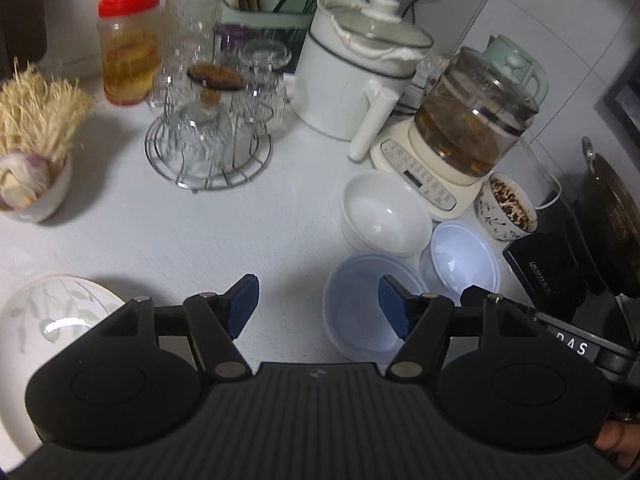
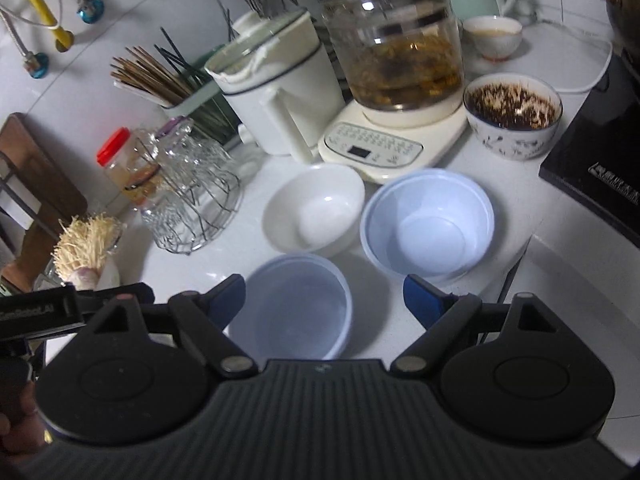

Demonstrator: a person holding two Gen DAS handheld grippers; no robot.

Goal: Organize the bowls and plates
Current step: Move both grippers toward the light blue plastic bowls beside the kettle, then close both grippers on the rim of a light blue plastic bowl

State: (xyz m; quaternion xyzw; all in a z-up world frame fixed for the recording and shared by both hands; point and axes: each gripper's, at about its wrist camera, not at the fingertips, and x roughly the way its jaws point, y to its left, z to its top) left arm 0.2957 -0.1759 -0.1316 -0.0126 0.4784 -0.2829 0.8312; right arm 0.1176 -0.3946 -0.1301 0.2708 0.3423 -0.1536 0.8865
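Three empty bowls sit close together on the white counter: a white ceramic bowl [image 1: 380, 214] [image 2: 314, 208], a pale blue plastic bowl [image 1: 460, 258] [image 2: 428, 222] and a translucent plastic bowl [image 1: 360, 308] [image 2: 296, 306]. A leaf-patterned plate [image 1: 48, 320] lies at the lower left of the left wrist view. My left gripper [image 1: 316, 306] is open and empty above the counter, just left of the translucent bowl. My right gripper [image 2: 324, 300] is open and empty, hovering over the translucent bowl.
Behind the bowls stand a glass kettle on a cream base [image 1: 460, 132] [image 2: 392, 80], a white pot [image 1: 352, 68], a patterned bowl of dark contents [image 2: 512, 114], a wire rack of glasses [image 1: 208, 128], a red-lidded jar [image 1: 128, 44] and a black cooktop [image 2: 600, 152].
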